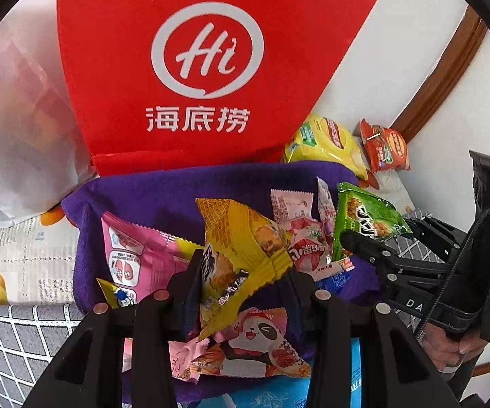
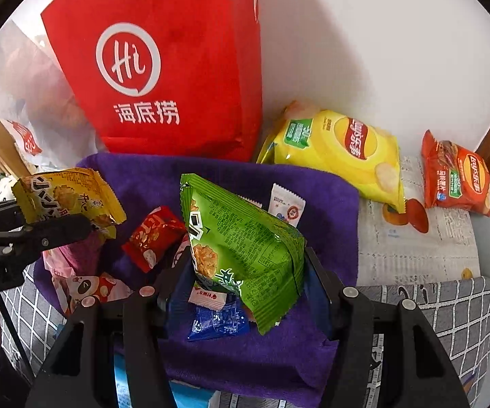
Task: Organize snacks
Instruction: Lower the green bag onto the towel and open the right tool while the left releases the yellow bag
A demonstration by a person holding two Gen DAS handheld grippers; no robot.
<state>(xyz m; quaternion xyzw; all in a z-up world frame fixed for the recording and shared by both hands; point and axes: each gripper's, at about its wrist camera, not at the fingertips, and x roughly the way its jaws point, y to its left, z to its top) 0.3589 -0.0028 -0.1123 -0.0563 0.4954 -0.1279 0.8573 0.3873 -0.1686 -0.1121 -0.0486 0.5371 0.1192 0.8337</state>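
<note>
Both grippers hold a packet above the purple bin (image 2: 313, 204), which serves as the landmark here. The left gripper (image 1: 241, 272) has its jaws closed on a yellow packet (image 1: 241, 238), pinched near the crimped lower end so the body stands up over the bin's middle; the right gripper (image 2: 245, 272) has its jaws closed on a green packet (image 2: 245, 234), gripped across its lower part over the bin's near right side. Each packet hangs clear of the loose snacks in the bin — a red packet (image 2: 154, 238), a blue sachet (image 2: 217, 323), a panda packet (image 1: 258, 340) and a pink bag (image 1: 132, 248) among them. Behind the bin stands the red bag (image 2: 163, 68); to the right of the bin, on the table, lie the yellow chips (image 2: 343, 149) and, farther right, the orange chips (image 2: 455, 176). The step in hand looks like sorting, though where each packet belongs cannot be told. To do it well, I would keep both grips firm but not crushing, since these are air-filled packets with brittle contents. Move one hand at a time, as the grippers sit near each other over the bin and the packets could snag. Lift straight up past the bin's soft rim before moving sideways. Open the jaws only once the packet rests on something — a slick wrapper dropped from height can slide off.
</note>
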